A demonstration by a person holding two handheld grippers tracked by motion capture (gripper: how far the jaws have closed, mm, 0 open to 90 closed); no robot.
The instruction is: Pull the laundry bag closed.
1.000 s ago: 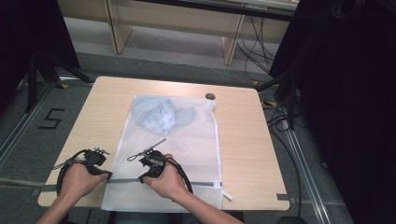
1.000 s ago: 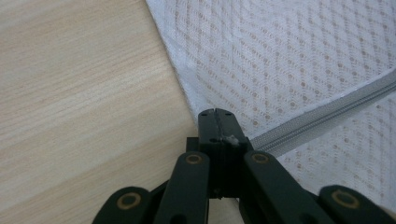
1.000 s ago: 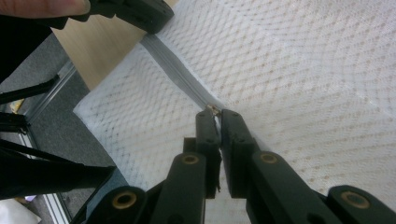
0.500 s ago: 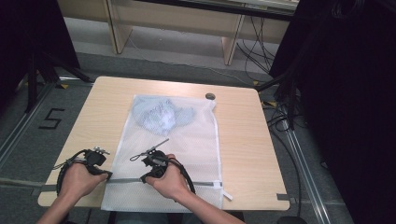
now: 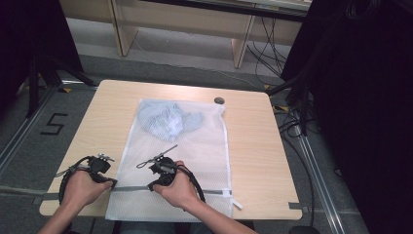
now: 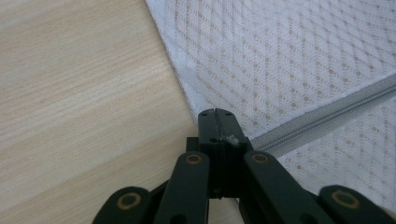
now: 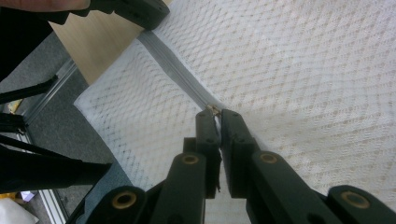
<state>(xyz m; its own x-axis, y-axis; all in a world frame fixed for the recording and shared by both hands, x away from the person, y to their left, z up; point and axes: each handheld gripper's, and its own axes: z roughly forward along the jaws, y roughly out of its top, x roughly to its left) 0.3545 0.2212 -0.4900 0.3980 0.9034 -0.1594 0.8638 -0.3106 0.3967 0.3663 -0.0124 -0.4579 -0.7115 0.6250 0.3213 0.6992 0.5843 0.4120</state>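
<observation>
Zipper (image 5: 160, 187) runs as a grey line across the near end of the white mesh laundry bag (image 5: 195, 146), its long axis crossing the bag from the left edge to the right, where a white tab (image 5: 237, 204) sticks out. Everything below I place against that zipper.

My left hand-held gripper (image 6: 215, 122) sits at the zipper's left end, right at the bag's edge, jaws pressed together on the fabric there (it looks like an anchor to me). My right hand-held gripper (image 7: 214, 113) is on the zipper line itself, a little way along from the left end, jaws closed around the small metal slider (image 7: 212, 110). So the unzipped or unpulled length lies to the right of my right hand, and I judge that hand the one to travel along the line.

Beyond the zipper, deep in the bag's far end, lies a crumpled pale blue garment (image 5: 168, 120). The bag lies flat on the wooden surface (image 5: 253, 146).
</observation>
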